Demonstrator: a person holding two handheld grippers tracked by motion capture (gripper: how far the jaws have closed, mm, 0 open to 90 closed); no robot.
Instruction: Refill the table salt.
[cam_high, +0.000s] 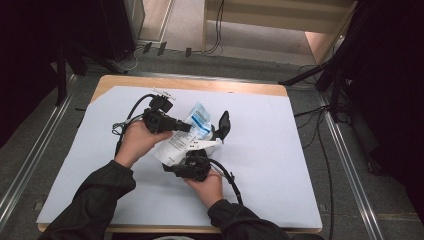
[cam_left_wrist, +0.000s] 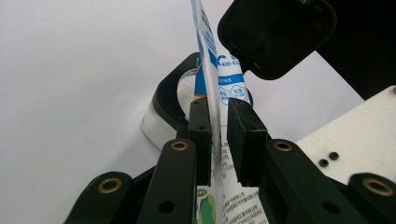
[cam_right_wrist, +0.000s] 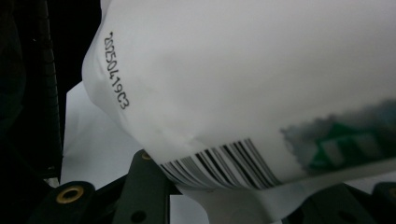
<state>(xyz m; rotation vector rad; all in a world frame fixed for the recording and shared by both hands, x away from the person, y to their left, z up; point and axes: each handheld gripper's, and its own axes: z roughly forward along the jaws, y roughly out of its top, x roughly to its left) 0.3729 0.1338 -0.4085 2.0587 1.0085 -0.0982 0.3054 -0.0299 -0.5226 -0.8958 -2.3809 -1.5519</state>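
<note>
A white pouch with blue print and small text is held up over the table between both grippers. My left gripper reaches in from the left. In the left gripper view the pouch runs edge-on between its jaws; it lies against one pad and a gap shows at the other. My right gripper comes from below and grips the pouch's lower end. In the right gripper view the pouch, with a barcode and a printed date code, covers the jaw tips.
A black rounded object stands just right of the pouch, also close in the left gripper view. A black ring on a clear piece lies behind the pouch. A pale sheet covers the wooden table. Cables trail from both grippers.
</note>
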